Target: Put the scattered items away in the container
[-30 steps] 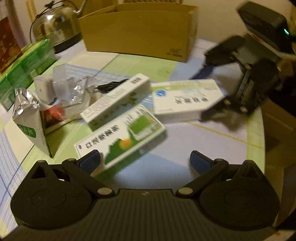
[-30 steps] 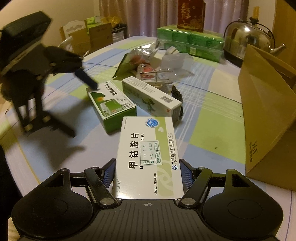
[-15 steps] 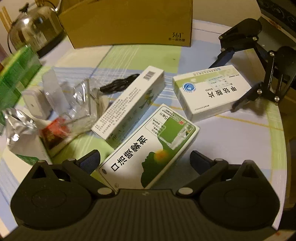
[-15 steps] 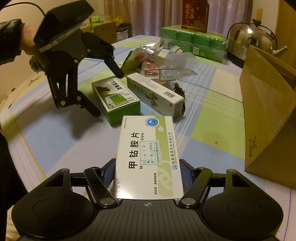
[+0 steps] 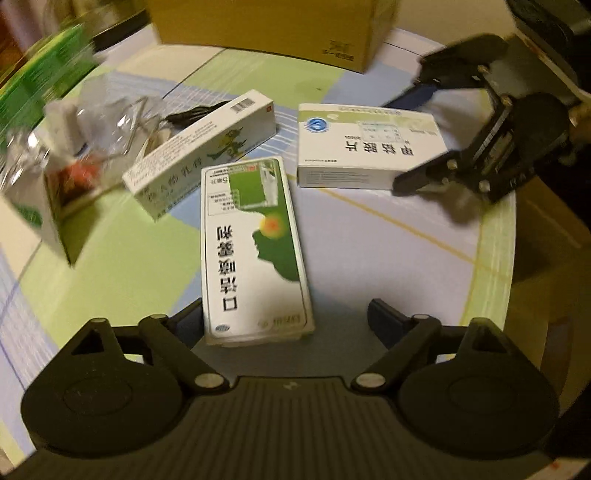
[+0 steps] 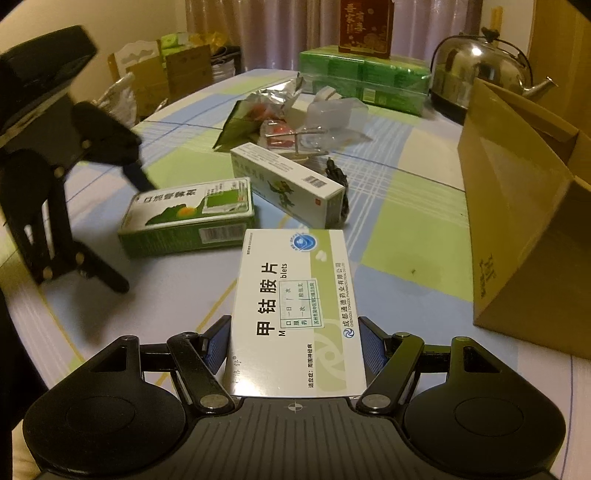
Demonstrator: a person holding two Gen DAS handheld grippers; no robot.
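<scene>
Behind the cardboard box (image 6: 524, 206), only right wrist shows kettle (image 6: 480, 70)

A steel kettle (image 6: 484, 70) stands at the far edge of the table (image 6: 417, 229), which wears a checked cloth of green, blue and white. Just beside the kettle lies a wrapped stack of green packs (image 6: 364, 79), and a dark red box (image 6: 365, 27) stands upright on top of it. Behind them hang pinkish curtains (image 6: 280, 33). A white chair (image 6: 138, 51) stands off to the left
</scene>
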